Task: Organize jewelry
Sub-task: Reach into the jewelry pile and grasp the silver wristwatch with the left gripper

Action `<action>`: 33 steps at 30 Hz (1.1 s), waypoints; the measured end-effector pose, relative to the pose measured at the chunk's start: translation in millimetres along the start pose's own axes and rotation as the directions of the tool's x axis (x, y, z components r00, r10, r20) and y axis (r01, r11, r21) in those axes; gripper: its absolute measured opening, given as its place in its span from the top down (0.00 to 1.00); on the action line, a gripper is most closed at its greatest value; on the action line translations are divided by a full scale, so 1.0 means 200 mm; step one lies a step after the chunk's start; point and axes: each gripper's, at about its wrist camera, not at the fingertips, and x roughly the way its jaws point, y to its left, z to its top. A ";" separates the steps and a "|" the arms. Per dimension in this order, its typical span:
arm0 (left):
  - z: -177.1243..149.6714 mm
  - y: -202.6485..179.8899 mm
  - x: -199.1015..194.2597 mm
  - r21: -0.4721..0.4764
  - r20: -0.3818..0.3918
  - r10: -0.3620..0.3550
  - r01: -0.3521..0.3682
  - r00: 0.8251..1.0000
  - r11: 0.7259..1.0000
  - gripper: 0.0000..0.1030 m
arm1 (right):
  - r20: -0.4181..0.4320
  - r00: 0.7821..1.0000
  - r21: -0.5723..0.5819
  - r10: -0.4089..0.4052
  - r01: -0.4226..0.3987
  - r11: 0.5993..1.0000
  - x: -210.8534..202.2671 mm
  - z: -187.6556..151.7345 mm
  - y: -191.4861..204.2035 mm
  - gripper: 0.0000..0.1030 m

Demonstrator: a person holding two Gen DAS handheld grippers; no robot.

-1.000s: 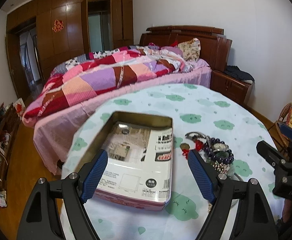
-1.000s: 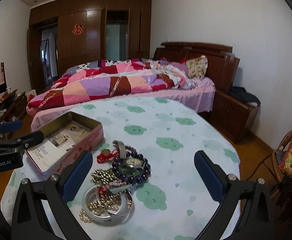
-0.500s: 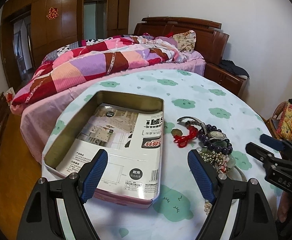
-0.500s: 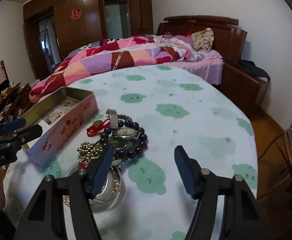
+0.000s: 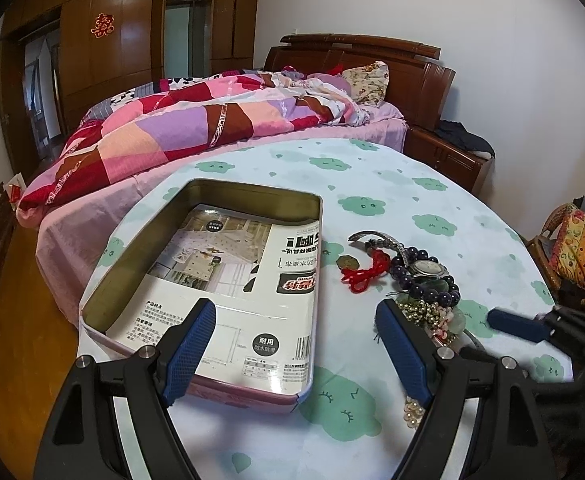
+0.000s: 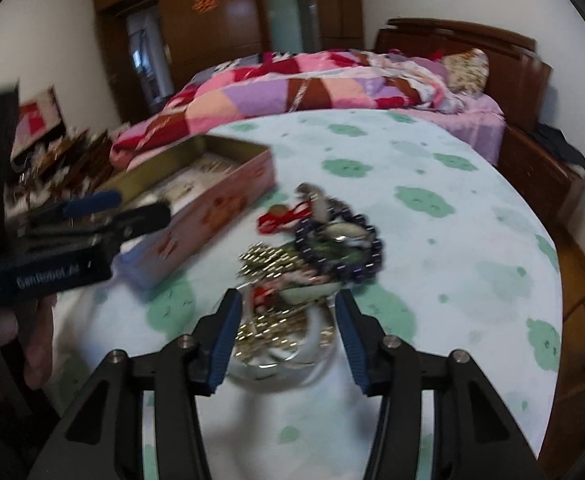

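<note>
**Q:** What changed on the desk [image 5: 392, 184] in the last second?

**Me:** Largest first. The desk and the tin box [image 5: 220, 280] are where they were: the box lies open beside the pile, a printed sheet on its floor, no jewelry in it yet. My left tongs [image 5: 296, 344] hover over its near end, as a second ago, jaws wide apart and holding nothing.

**Q:** And the right side?

**Me:** My right tongs [image 6: 286, 332] have dropped and tilted down onto the jewelry pile [image 6: 312, 264]. A second ago they stood wide above it; the jaws have just been closing and now bracket the near part of the pile, with the pale bangle [image 6: 312, 332] and the gold bead chain [image 6: 276, 328] lying between them. The view is blurred. The pads look short of contact, so I log them as part-open, not yet gripping.

**Q:** The rest of the pile?

**Me:** Undisturbed: dark bead bracelet [image 5: 428, 276] around the watch [image 5: 426, 267], red cord [image 5: 366, 274] towards the box.

**Q:** Meaning for the task?

**Me:** My judgement: first pick under way, nothing sorted. The chain is tangled with its neighbours and may drag them along.
</note>
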 end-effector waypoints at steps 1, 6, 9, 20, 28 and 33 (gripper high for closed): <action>0.00 0.00 0.00 0.000 -0.001 -0.001 0.001 1.000 1.000 0.20 | -0.014 1.000 -0.018 0.004 -0.004 1.000 0.02 -0.01 0.02 0.50; -0.01 -0.01 0.00 0.009 0.003 -0.011 0.011 1.000 1.000 0.20 | -0.045 0.999 -0.082 -0.025 0.022 0.996 0.07 -0.03 0.04 0.84; -0.01 -0.02 0.00 0.015 -0.001 -0.018 0.018 1.000 1.000 0.20 | -0.015 0.999 -0.096 -0.042 0.040 0.995 0.04 -0.03 0.05 0.92; -0.01 -0.06 0.00 0.025 -0.010 -0.042 0.042 0.999 0.999 0.20 | 0.143 0.977 0.036 -0.155 0.152 0.988 -0.10 0.07 -0.15 1.00; -0.02 -0.16 0.00 0.099 -0.009 -0.058 0.059 0.998 0.993 0.20 | 0.125 0.985 0.048 -0.116 0.111 0.993 -0.09 0.08 -0.22 0.98; -0.01 -0.17 0.02 0.101 -0.025 -0.063 0.065 0.998 0.993 0.20 | 0.067 0.989 0.037 -0.129 0.127 0.991 -0.04 0.02 -0.26 0.79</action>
